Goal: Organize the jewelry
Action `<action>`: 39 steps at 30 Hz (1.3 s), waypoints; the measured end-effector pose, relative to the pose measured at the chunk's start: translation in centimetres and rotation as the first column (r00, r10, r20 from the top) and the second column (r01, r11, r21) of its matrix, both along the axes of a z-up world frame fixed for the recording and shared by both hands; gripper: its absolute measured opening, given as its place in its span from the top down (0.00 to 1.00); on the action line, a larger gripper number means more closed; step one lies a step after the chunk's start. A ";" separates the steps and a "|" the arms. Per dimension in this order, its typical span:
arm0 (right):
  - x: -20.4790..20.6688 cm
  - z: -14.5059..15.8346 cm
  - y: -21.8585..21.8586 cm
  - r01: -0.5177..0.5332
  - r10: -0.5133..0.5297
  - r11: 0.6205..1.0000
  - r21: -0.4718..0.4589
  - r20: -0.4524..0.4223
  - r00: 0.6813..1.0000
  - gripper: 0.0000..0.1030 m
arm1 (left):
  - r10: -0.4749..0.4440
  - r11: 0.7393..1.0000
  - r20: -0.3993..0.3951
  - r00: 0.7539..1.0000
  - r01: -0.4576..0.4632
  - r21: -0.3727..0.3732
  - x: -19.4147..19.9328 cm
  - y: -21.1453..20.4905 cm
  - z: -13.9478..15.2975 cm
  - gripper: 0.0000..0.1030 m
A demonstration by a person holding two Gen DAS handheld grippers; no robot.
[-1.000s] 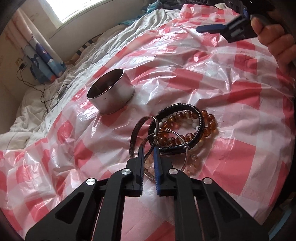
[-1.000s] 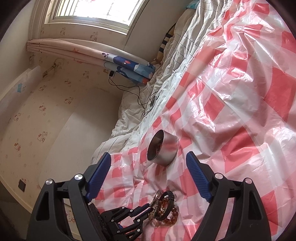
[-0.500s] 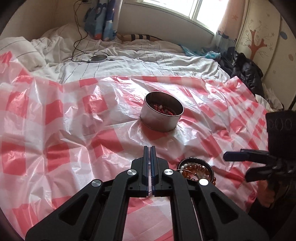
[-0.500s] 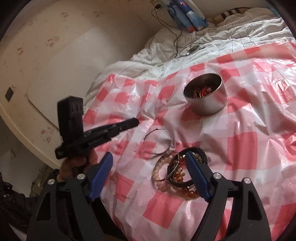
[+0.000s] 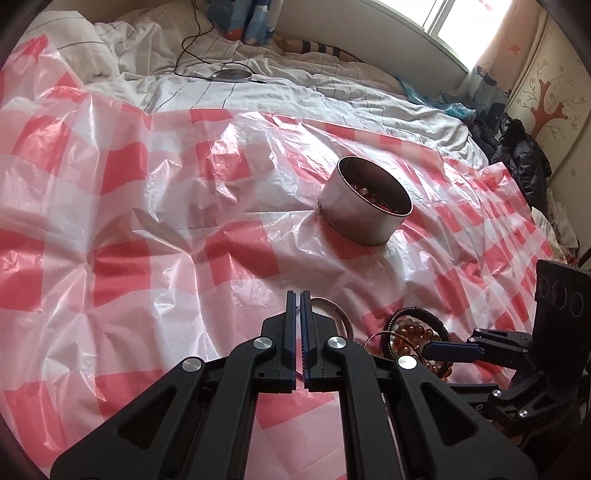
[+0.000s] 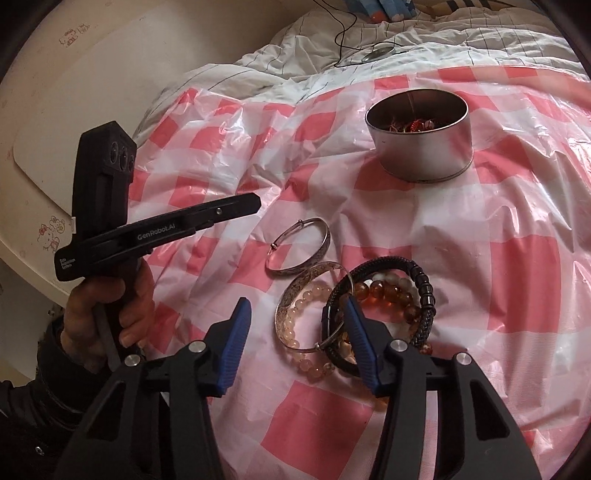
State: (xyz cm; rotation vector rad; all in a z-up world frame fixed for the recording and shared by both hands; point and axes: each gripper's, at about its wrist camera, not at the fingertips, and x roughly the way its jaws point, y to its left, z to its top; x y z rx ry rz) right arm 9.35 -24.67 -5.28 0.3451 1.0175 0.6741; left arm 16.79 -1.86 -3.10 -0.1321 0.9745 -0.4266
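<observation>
Bracelets (image 6: 354,314) lie heaped just beyond right gripper (image 6: 299,339).

Tin (image 6: 421,138) on plastic sheet (image 6: 498,277), jewelry inside. Single bangle (image 6: 301,245) nearer than tin, lying apart. Bracelet pile (image 6: 369,314) just behind bangle toward camera, overlapping. Cable (image 6: 347,33) on bedding (image 6: 258,74) beyond sheet.

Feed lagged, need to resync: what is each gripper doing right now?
Left gripper: shut, holding nothing.
Right gripper: open, jaws have just been closing over the bracelets, pads not yet pressing on any.
</observation>
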 end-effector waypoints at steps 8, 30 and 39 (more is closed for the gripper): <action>0.6 -1.1 0.2 0.036 -0.039 0.994 -0.103 -0.018 0.999 0.71 | 0.029 0.999 -0.030 0.999 -0.028 0.023 1.0 -0.8 -1.8 0.72; 0.7 1.9 -8.7 0.204 -0.233 0.872 0.446 0.012 0.972 0.93 | 0.025 1.000 0.004 1.000 -0.025 -0.002 0.8 -0.7 -0.1 0.96; 2.1 1.1 -5.9 0.222 -0.226 0.965 0.137 0.012 0.974 0.47 | 0.023 0.999 0.004 1.000 -0.022 -0.026 0.6 -0.7 0.1 0.96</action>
